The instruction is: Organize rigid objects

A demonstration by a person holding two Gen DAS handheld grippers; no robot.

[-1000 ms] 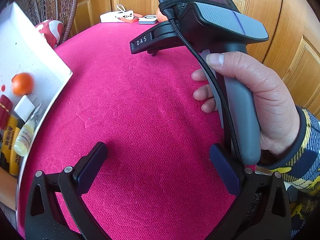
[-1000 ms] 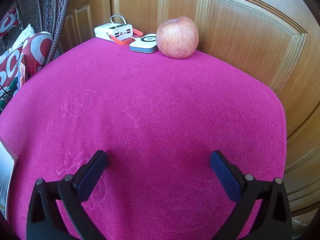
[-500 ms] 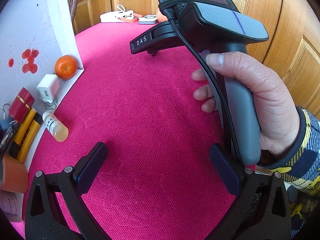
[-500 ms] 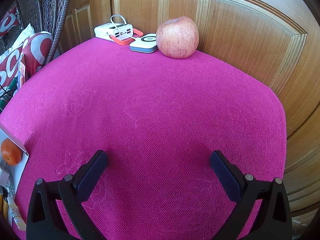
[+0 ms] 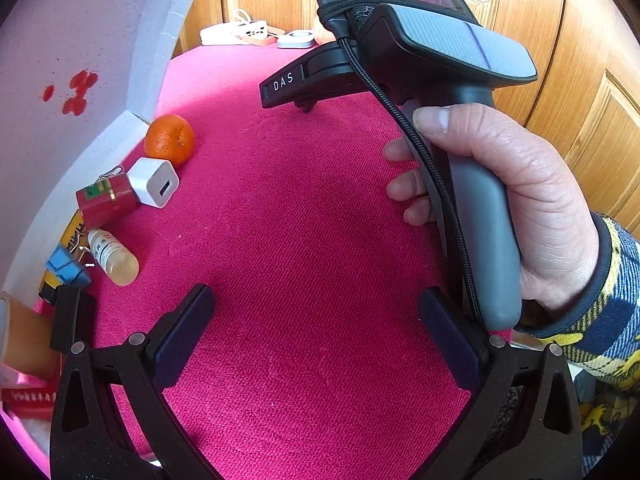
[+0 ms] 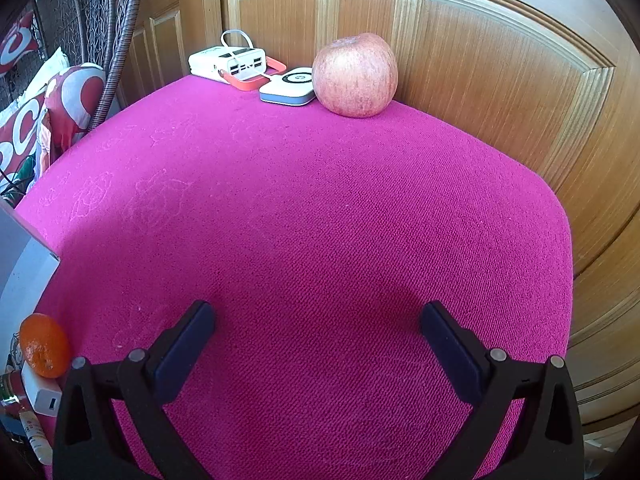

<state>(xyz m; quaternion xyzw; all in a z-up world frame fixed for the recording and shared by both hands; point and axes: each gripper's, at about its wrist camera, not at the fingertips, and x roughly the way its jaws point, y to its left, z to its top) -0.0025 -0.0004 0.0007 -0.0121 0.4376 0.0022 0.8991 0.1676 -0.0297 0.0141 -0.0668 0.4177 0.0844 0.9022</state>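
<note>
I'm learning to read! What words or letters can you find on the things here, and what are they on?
"DAS": white letters on the black body of the right hand-held gripper, seen from the left wrist camera.
Small bottle: its label has print, too small to read.
Yellow box: dark lettering, mostly hidden, unreadable.
Red pack at the lower left edge: white marks, too blurred.
Red box: green sticker, no readable text.

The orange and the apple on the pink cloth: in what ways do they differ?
The orange is smaller and bright orange; the apple is bigger, pale red with streaks. The orange lies near the white box on the left; the apple stands against the wooden door. Both are round fruits.
</note>
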